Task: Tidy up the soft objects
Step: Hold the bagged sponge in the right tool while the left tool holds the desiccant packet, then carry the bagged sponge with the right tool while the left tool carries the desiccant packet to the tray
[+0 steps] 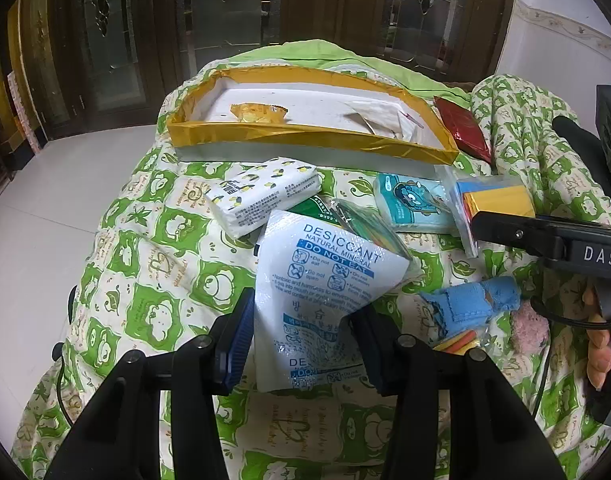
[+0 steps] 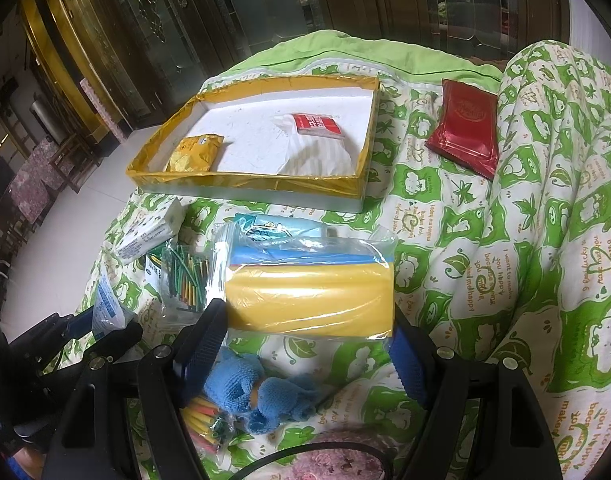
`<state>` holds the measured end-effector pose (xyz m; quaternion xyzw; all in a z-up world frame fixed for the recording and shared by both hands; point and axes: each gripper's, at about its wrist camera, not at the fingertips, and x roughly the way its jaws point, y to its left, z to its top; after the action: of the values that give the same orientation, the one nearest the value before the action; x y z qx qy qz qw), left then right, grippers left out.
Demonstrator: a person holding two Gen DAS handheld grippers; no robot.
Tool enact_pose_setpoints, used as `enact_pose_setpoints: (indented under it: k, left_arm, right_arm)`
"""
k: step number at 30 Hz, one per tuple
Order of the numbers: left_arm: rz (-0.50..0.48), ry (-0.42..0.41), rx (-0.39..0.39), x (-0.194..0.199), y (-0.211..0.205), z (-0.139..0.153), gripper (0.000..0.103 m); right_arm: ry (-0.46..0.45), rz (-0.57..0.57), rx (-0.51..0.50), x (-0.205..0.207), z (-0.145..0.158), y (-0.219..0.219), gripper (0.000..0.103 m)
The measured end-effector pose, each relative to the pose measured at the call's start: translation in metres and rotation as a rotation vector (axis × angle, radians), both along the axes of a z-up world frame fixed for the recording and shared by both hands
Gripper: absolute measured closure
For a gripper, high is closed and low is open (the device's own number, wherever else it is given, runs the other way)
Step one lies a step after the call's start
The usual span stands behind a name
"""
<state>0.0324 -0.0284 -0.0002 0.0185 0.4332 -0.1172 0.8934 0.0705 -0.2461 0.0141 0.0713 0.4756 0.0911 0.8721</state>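
Note:
My left gripper [image 1: 303, 340] is shut on a white desiccant bag [image 1: 325, 272], its blue pads [image 1: 237, 340] pinching the bag's lower half above the quilt. My right gripper [image 2: 307, 336] is shut on a clear plastic bag of yellow and blue sheets [image 2: 309, 296], one finger at each side edge. In the left wrist view that bag [image 1: 497, 200] shows at the right under one black finger [image 1: 513, 232]. A white tray with a yellow-taped rim [image 2: 245, 182] lies beyond, holding a yellow packet [image 2: 195, 154] and a white pouch with a red label [image 2: 317, 124].
Loose on the green-and-white quilt [image 2: 485, 240] lie a lemon-print tissue pack [image 1: 261, 196], a teal tissue pack [image 1: 413, 204], a red packet [image 2: 465, 132], a bag of coloured sticks [image 2: 185, 276] and a blue knitted piece [image 2: 257, 392]. White floor drops off to the left.

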Motion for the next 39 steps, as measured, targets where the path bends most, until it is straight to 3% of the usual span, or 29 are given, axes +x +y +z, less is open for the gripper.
enact_pose_setpoints:
  k: [39]
  left_arm:
    - [0.004, -0.003, 0.003, 0.006, 0.002, 0.011, 0.056]
  right_arm:
    - [-0.054, -0.009, -0.030, -0.003, 0.012, -0.001, 0.022]
